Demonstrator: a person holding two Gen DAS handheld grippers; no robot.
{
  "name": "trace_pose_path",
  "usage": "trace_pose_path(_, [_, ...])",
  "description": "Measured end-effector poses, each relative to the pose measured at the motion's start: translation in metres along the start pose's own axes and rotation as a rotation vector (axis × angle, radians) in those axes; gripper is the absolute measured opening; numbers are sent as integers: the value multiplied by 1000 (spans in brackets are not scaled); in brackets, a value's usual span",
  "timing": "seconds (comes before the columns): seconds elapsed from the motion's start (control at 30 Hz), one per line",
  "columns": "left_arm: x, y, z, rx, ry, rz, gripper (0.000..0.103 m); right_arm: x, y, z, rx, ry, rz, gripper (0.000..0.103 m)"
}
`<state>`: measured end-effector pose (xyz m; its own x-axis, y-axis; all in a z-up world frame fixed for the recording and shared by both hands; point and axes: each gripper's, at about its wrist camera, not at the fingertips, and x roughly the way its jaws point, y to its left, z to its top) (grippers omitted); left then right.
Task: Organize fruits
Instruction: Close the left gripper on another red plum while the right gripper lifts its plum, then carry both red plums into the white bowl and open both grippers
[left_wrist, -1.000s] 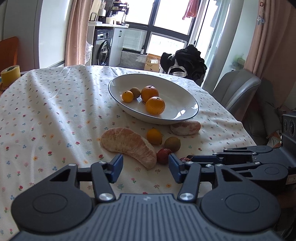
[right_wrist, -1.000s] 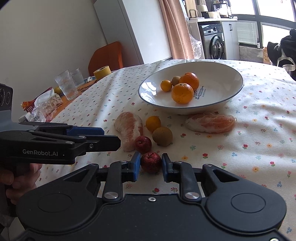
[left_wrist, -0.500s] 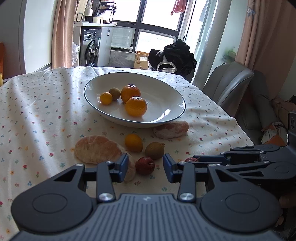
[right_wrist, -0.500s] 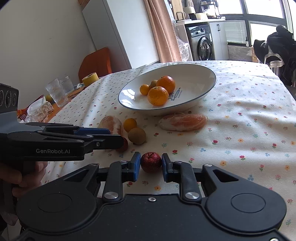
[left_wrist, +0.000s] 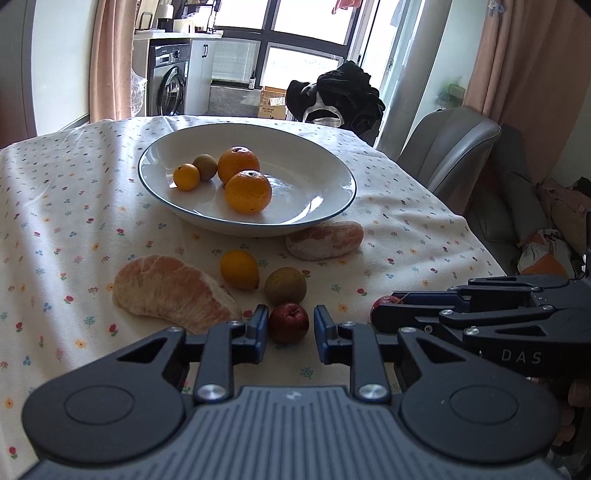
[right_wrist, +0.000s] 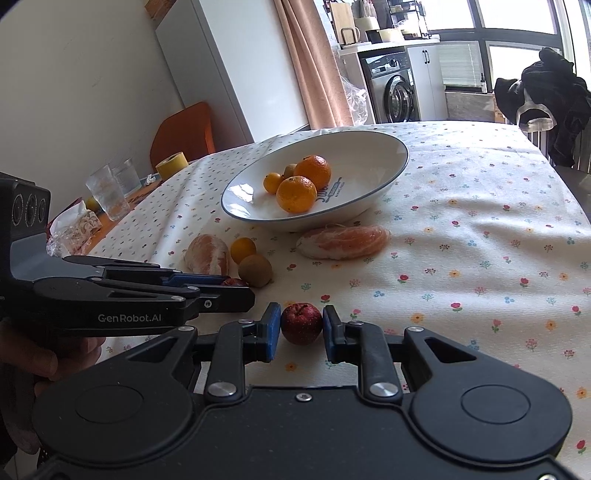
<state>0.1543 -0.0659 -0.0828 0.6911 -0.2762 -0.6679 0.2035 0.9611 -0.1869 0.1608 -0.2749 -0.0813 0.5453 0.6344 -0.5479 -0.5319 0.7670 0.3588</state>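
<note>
Change: left gripper (left_wrist: 287, 328) has closed in around a small red fruit (left_wrist: 288, 322), pads apart.
Right gripper (right_wrist: 298, 329): pads pressed on second red fruit (right_wrist: 301, 323), on the cloth.
Textures: glossy white bowl (left_wrist: 325, 206), smooth oranges (left_wrist: 248, 191), pithy pomelo wedge (left_wrist: 173, 291).
Around: floral cloth on counter (right_wrist: 480, 258).

The left gripper (left_wrist: 287, 328) has advanced and narrowed its blue-padded jaws around a small dark-red round fruit (left_wrist: 288, 322), gaps remaining.
</note>
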Motion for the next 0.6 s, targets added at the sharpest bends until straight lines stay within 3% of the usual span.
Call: trace_pose_path(0.6, [-24,5,24,7,-83,25,21,-6,4,26,-44,-64,-17,22])
